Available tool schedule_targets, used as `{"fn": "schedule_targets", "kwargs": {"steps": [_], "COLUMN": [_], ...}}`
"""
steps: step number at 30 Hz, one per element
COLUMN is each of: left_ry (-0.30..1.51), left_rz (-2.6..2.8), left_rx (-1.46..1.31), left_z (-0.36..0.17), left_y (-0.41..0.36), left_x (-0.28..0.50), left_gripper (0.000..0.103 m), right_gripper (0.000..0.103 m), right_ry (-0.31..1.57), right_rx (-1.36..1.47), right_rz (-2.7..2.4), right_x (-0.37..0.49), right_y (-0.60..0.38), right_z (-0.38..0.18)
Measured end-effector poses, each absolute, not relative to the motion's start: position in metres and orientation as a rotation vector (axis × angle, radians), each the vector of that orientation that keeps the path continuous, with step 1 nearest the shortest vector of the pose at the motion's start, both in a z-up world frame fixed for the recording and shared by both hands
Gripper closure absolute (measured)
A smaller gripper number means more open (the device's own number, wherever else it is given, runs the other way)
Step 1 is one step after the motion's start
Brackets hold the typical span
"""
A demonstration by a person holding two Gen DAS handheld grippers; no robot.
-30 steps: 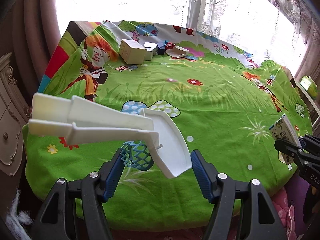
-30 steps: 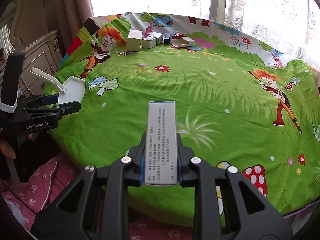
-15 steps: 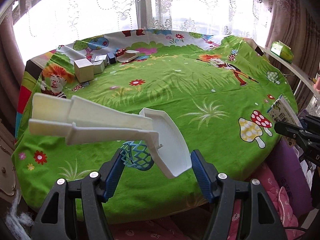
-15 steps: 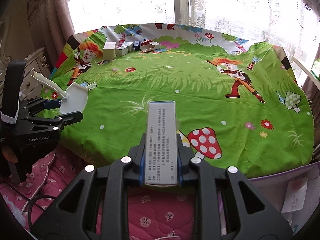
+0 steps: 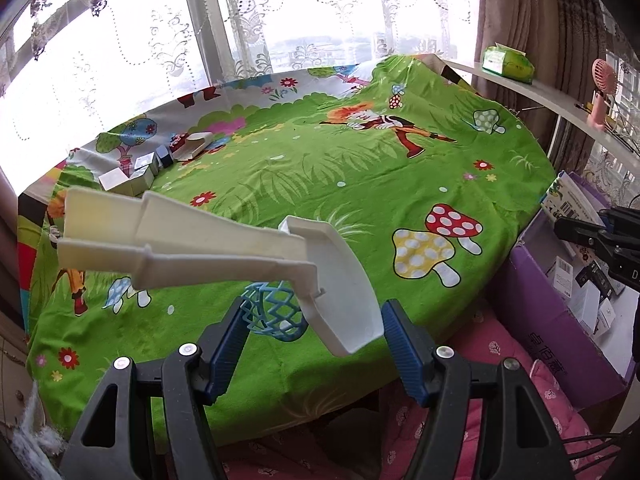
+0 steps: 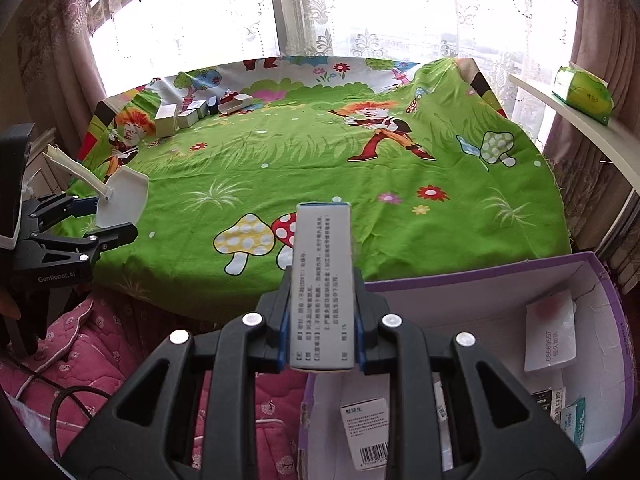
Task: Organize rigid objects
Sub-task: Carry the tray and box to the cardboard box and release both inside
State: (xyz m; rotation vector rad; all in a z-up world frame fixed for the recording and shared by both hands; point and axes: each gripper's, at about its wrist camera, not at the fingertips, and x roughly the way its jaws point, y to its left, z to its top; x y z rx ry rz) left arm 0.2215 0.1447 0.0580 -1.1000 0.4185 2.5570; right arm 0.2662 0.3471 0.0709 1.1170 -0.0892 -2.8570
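Observation:
My left gripper [image 5: 312,320] is shut on a white plastic scoop [image 5: 224,252] with a long handle, together with a small blue lattice basket [image 5: 276,312], held above the near edge of the green cartoon tablecloth [image 5: 320,184]. It also shows in the right wrist view [image 6: 116,208]. My right gripper [image 6: 322,308] is shut on a tall grey-white box with printed text [image 6: 322,280], held over the rim of a purple cardboard box [image 6: 472,284]. In the left wrist view that box [image 5: 568,200] and the purple box [image 5: 552,308] are at the right.
Several small white boxes [image 6: 176,120] and a dark cube stand in a row at the table's far left. The purple box holds several small packages [image 6: 550,336]. A shelf [image 6: 580,128] with a green tissue pack is at the right. Pink quilted fabric [image 6: 100,360] lies below the table edge.
Both grippers have swung to the right with their loads. The purple box has come into view under the right gripper, and the row of small boxes has shifted to the left in both views.

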Motion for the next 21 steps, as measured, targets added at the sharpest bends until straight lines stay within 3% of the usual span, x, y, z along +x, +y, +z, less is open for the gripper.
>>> {"fn": "schedule_targets", "kwargs": {"steps": [21], "left_ry": [0.646], "left_rz": [2.089], "left_rx": [-0.908], "left_z": [0.078], "left_y": [0.319], "left_x": [0.287], "left_gripper": [0.036], "right_gripper": [0.075], "right_ry": [-0.178], "right_rx": [1.152], "right_rz": [-3.16], "right_x": [0.328], "right_y": [0.457], "right_z": [0.086]}}
